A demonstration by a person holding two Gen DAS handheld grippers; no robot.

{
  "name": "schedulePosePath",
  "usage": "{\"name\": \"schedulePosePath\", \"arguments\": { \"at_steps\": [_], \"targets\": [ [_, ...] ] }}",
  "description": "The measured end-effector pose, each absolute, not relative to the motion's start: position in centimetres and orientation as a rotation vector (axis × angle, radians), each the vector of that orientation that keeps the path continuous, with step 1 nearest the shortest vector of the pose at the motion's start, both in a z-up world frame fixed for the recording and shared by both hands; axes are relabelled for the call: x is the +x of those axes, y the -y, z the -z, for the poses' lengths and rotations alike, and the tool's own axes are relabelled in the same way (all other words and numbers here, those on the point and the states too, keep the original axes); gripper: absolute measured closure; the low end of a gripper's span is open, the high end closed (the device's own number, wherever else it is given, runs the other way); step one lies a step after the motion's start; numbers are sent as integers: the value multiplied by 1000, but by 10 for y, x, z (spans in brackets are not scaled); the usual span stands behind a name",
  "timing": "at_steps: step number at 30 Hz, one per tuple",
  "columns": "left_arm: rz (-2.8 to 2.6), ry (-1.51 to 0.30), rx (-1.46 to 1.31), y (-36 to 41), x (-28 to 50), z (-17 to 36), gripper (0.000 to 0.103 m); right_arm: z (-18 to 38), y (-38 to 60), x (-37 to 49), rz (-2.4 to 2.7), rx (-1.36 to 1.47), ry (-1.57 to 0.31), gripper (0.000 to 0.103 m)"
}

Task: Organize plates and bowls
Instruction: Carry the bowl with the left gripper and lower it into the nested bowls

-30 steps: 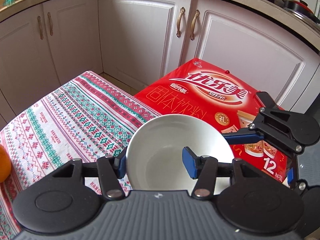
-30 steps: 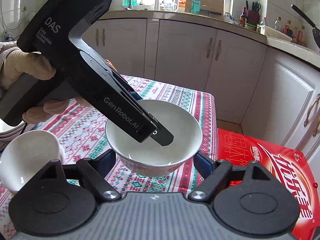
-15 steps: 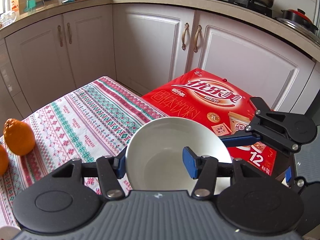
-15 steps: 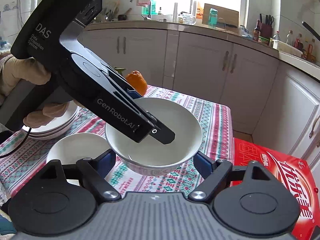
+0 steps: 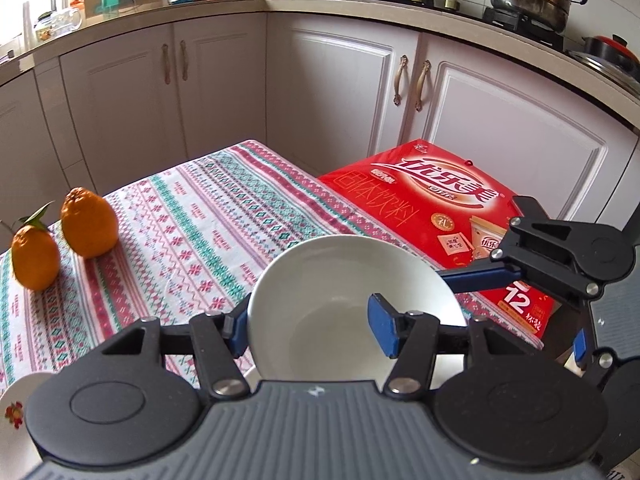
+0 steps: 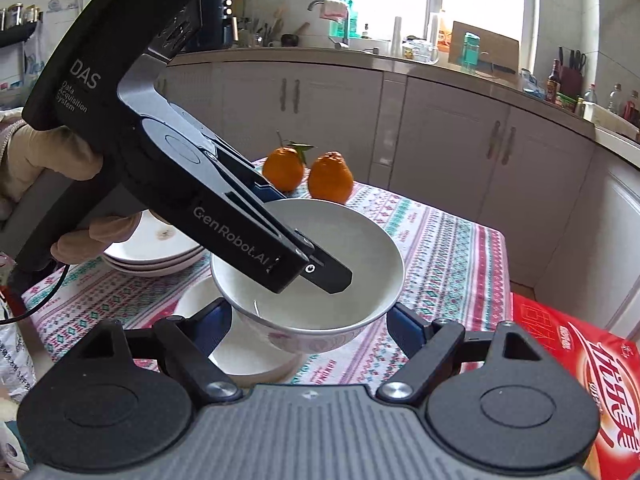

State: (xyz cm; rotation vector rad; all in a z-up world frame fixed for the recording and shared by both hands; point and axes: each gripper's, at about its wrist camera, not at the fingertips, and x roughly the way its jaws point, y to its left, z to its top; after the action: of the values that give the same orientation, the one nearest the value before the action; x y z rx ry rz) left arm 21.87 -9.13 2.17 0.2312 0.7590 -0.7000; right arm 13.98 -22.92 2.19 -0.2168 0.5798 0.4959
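Presently, notes on the carry:

- The white bowl [image 6: 360, 248] hangs in the air, clear of the striped tablecloth [image 5: 224, 220]. It is directly above a second bowl [image 6: 240, 356] that sits on the cloth.
- The right gripper [image 6: 308, 320] spans the carried bowl's lower body at a medium-wide setting, one blue pad on each flank. It looks like the main support, since the body fills the span and cannot slip down through it.
- The left gripper [image 5: 310, 326] straddles the rim wall, one finger outside and one reaching down inside. Its jaws have just been opening from a narrow setting, with the wall between them. The views do not show whether the pads press on the wall.
- Judgement: the rim grip served to steady the bowl against tipping, and easing it suggests a handover to the right side alone.
- Orientation: the mouth faces up and the rim is near level, tipped slightly toward the right wrist camera. A round bowl has no long axis, and its centre axis stands close to vertical.
- Judgement: keeping the bowl mouth-up over the lower one suits nesting, foot into mouth.
- A stack of plates [image 6: 152, 256] lies on the cloth beyond the gloved left hand [image 6: 36, 160], apart from the bowls.
- Two oranges [image 6: 286, 168] sit at the far end of the table.
- A red carton [image 5: 420, 208] lies off the table's edge, lower down.
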Motion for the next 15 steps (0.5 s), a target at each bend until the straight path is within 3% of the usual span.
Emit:
{"name": "schedulePosePath", "arguments": {
  "at_steps": [15],
  "targets": [
    [656, -800, 193, 63, 207, 3, 44, -7, 204, 137, -566, -218, -642, 15]
  ]
}}
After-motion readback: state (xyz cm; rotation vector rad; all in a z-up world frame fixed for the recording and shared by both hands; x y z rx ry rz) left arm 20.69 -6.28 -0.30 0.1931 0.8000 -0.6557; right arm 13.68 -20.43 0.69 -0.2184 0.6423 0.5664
